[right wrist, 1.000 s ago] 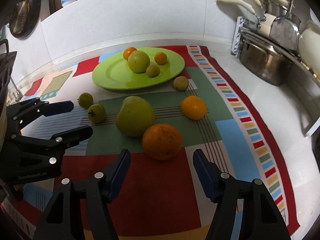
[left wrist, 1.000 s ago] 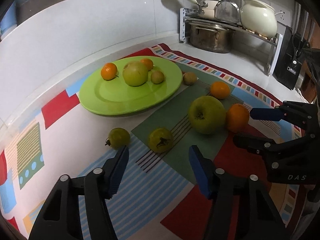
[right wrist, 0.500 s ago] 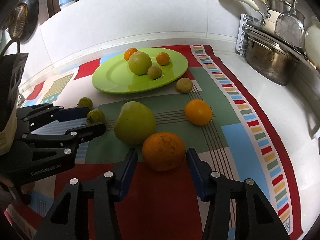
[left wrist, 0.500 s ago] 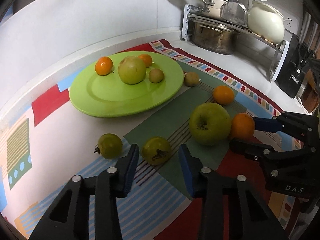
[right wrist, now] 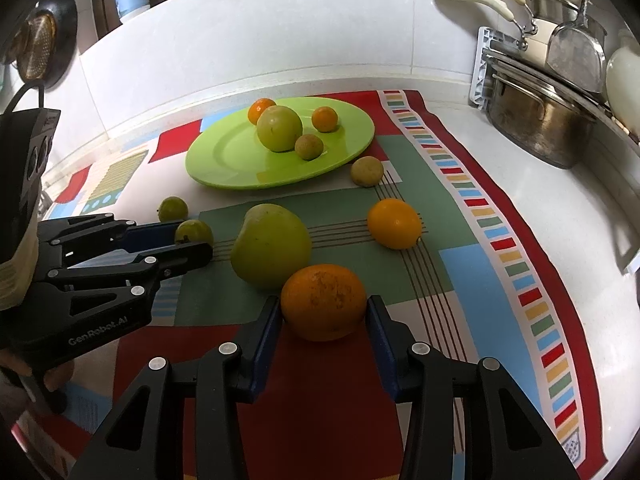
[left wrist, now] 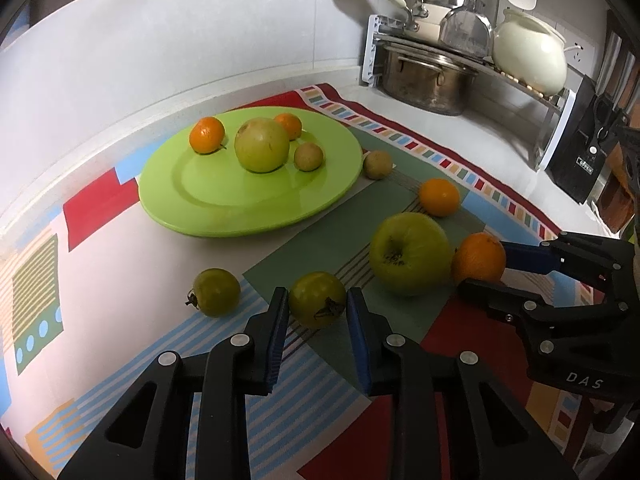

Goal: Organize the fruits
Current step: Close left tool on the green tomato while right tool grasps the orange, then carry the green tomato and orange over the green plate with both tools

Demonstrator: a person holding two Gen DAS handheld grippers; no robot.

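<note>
My left gripper (left wrist: 316, 300) is closing on a small green fruit (left wrist: 317, 299) that lies on the patterned mat, and both blue pads touch its sides. My right gripper (right wrist: 324, 308) is closing on a large orange (right wrist: 323, 302), its pads against the peel. A big green apple (left wrist: 410, 254) rests between the two grippers, touching the orange. Farther back, a lime-green plate (left wrist: 224, 216) carries two small oranges, a round green fruit and a small brownish one. Another small green fruit (left wrist: 216, 292), a mandarin (left wrist: 439, 197) and a brownish fruit (left wrist: 377, 164) lie loose on the mat.
The colourful mat (left wrist: 100, 208) covers a white counter against a white wall. At the back right, a rack holds a steel pot (left wrist: 424, 80) and a white pot (left wrist: 528, 56). A black box (left wrist: 580, 152) stands beside it. A person's hand grips the left tool.
Both grippers' jaws have narrowed from wide apart to touching their fruit. The left gripper has edged forward around the small green fruit. The fruits themselves have not shifted.
</note>
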